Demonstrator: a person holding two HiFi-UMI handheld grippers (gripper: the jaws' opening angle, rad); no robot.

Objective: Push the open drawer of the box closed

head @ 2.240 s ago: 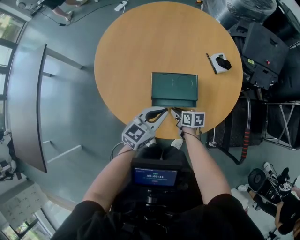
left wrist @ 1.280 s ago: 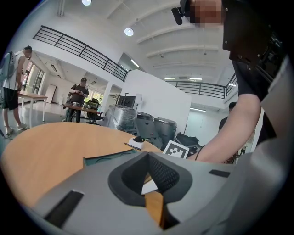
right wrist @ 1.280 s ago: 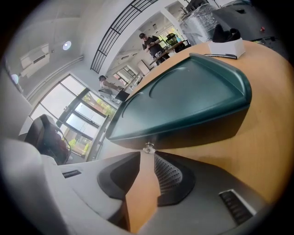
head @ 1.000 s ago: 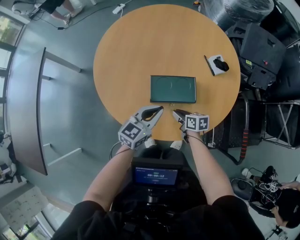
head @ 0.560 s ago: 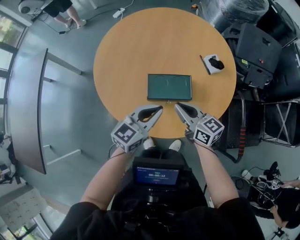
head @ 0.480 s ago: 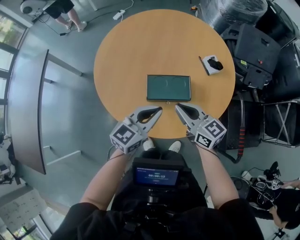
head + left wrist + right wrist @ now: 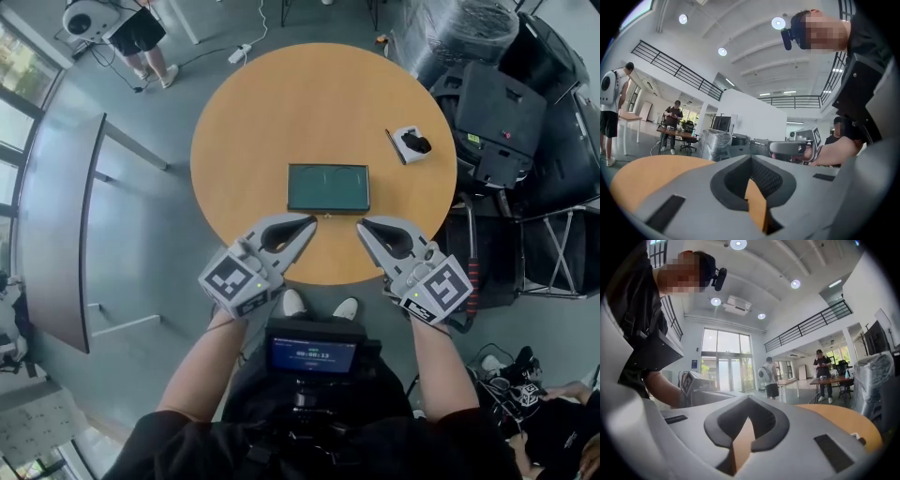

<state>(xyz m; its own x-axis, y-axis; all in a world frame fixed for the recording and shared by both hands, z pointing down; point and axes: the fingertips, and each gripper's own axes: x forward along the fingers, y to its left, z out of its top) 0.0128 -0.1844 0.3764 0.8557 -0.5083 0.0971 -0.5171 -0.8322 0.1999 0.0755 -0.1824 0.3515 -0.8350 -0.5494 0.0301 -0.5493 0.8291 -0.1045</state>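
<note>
Head view, with both gripper views. A round wooden table (image 7: 253, 112) fills the middle. Its rim is open to grey floor (image 7: 141, 234) on the left and on the near side, where the person's shoes (image 7: 294, 302) show just under the edge. On the right, black cases (image 7: 492, 112) crowd close to the rim. The green box (image 7: 328, 187) lies flat near the table's centre, well clear of every edge and with bare wood on all four sides. Its outline is a plain rectangle with the drawer pushed in, so whatever it holds is hidden. A small white block with a black part (image 7: 411, 142) sits near the right rim, well apart from the box, with a thin dark strip (image 7: 391, 147) just beside it. The left gripper (image 7: 310, 221) and the right gripper (image 7: 360, 227) are held over the near part of the table. Their tips point inward toward the box's near side, apart from it and from each other. In its own view, the left gripper (image 7: 750, 158) has its jaws together with nothing between them; tabletop shows through the notch behind the tips. The right gripper (image 7: 749, 405) is likewise closed and empty, looking level across the table. People (image 7: 672, 118) stand at desks in the hall beyond.
</note>
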